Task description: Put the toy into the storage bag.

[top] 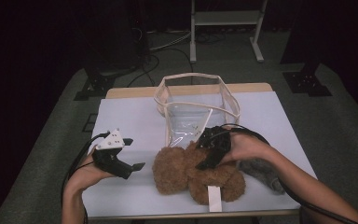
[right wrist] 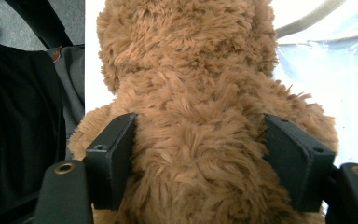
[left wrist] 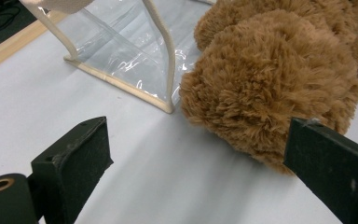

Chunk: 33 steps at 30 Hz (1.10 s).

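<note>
On the white-covered table point(top: 130, 116), a brown plush teddy bear point(top: 196, 172) lies near the front edge, just before a clear plastic bag with cream trim point(top: 193, 105). Right tool point(top: 213, 148) is set over the bear, its jaws pressed into the fur on both sides. Left tool point(top: 128, 158) sits left of the bear, jaws wide, holding nothing.
</note>
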{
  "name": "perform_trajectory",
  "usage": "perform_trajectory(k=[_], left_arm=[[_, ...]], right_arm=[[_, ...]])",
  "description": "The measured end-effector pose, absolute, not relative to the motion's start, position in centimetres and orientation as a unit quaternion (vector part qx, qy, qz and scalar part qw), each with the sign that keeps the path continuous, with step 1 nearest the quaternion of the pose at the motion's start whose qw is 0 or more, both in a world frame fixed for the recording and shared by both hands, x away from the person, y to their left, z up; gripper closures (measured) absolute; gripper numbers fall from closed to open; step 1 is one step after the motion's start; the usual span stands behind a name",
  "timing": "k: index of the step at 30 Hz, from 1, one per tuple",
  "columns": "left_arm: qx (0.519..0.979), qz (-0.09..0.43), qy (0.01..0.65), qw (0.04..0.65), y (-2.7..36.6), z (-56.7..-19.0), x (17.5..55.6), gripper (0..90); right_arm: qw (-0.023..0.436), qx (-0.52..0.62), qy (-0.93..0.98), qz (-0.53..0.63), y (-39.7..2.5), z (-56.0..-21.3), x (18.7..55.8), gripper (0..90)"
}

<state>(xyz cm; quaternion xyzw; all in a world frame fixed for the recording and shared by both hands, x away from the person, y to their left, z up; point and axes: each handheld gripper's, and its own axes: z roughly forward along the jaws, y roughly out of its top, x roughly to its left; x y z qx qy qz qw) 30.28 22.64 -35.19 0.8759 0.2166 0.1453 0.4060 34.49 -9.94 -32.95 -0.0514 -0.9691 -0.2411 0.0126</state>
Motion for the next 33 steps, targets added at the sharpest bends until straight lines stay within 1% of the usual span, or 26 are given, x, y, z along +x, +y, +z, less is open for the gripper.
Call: perform_trajectory(k=[9,18,23,29,33], left_arm=[[0.875,0.145,0.215,0.408,22.6,-35.1,30.3,6.2],[0.875,0.147,0.213,0.410,22.7,-34.9,30.1,6.3],[0.873,0.147,0.215,0.411,22.7,-34.9,30.1,6.2],[0.875,0.146,0.215,0.408,22.7,-35.1,30.2,6.3],[0.875,0.147,0.216,0.407,22.7,-35.1,30.2,6.2]], right_arm=[[0.017,-0.061,-0.967,-0.247,-10.2,-33.9,34.3,28.1],[0.017,-0.067,-0.967,-0.247,-10.3,-34.6,34.2,31.9],[0.020,-0.071,-0.965,-0.251,-10.7,-35.1,34.3,35.5],[0.014,-0.071,-0.964,-0.255,-11.0,-35.3,34.1,45.7],[0.016,-0.071,-0.965,-0.250,-11.0,-35.4,34.1,50.2]])
